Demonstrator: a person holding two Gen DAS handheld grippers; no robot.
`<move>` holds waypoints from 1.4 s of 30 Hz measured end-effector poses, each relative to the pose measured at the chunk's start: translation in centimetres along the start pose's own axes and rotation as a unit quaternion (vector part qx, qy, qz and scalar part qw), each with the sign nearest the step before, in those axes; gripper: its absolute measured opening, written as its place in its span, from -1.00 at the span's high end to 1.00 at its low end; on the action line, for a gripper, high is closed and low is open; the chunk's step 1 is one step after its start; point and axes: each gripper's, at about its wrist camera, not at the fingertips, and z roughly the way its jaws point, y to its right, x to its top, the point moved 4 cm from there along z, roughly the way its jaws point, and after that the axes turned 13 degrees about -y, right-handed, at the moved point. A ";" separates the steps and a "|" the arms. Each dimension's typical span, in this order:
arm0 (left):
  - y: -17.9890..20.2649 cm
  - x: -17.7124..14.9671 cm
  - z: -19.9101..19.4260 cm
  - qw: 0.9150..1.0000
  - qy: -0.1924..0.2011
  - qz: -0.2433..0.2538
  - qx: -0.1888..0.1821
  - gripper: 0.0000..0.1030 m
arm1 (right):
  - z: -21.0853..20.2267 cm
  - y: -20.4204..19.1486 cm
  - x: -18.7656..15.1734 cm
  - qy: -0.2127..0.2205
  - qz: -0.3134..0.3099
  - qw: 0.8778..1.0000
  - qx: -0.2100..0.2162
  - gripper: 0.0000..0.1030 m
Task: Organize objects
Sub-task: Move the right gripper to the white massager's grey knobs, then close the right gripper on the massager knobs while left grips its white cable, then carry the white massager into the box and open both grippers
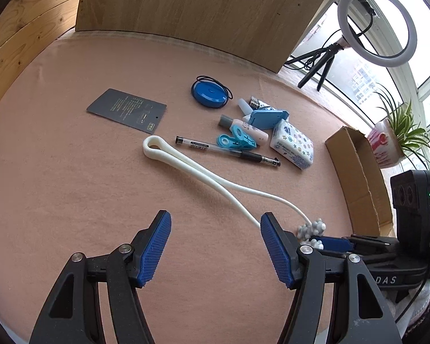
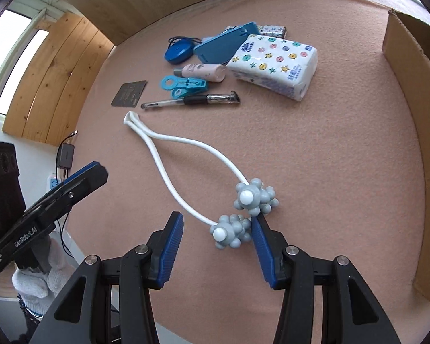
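The right tongs (image 2: 216,243) hang spread over the pink felt-covered counter (image 2: 329,157), and one knobbly grey ball (image 2: 230,230) of the white looped massager (image 2: 169,154) lies between the blue pads; the right-hand pad (image 2: 262,253) looks just beside or touching it, the other pad stands clear. The second ball (image 2: 255,196) sits just beyond, beside the same pad's tip. From the balls two white stems run away across the counter and meet in a flat loop near the pen (image 2: 190,100).

The left tongs (image 1: 215,246) are spread too, with only bare counter between the pads — the massager's stems pass just beyond the right-hand pad's tip.

Past the loop lies the clutter: the pen with a light blue clip (image 2: 183,84) touching it, a small pinkish bottle (image 2: 200,71), a patterned tissue pack (image 2: 275,63), a blue flat case (image 2: 225,46) leaning over the bottle and the pack, a round blue disc (image 2: 179,51) with a thin black cord, and a dark grey card (image 1: 126,109) lying apart from the pile. Something small and patterned shows behind the case, too hidden to tell.

A cardboard box (image 2: 415,100) stands open along the counter's right edge, well apart from the massager. Beyond it in the left view are a ring light (image 1: 377,25) on a small tripod and a potted plant (image 1: 398,134) by the window. A white-gloved hand (image 2: 40,279) grips the left tool.
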 end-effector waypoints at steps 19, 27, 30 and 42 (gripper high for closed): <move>2.5 0.0 4.1 0.999 -0.042 -0.001 -0.029 -0.29 | -3.7 -0.2 0.6 0.062 -0.022 0.995 -0.070 0.13; 3.1 0.2 5.0 0.998 -0.049 -0.008 -0.025 0.12 | -0.6 -1.4 2.5 0.025 -0.071 0.993 -0.088 0.40; 3.4 0.1 5.3 0.998 -0.051 -0.001 -0.023 0.22 | 0.5 -1.6 2.2 0.008 -0.079 0.993 -0.082 0.50; 3.3 -1.5 6.1 0.996 -0.054 -0.023 -0.060 0.72 | 1.0 -3.0 -0.7 0.028 -0.090 0.992 -0.082 0.73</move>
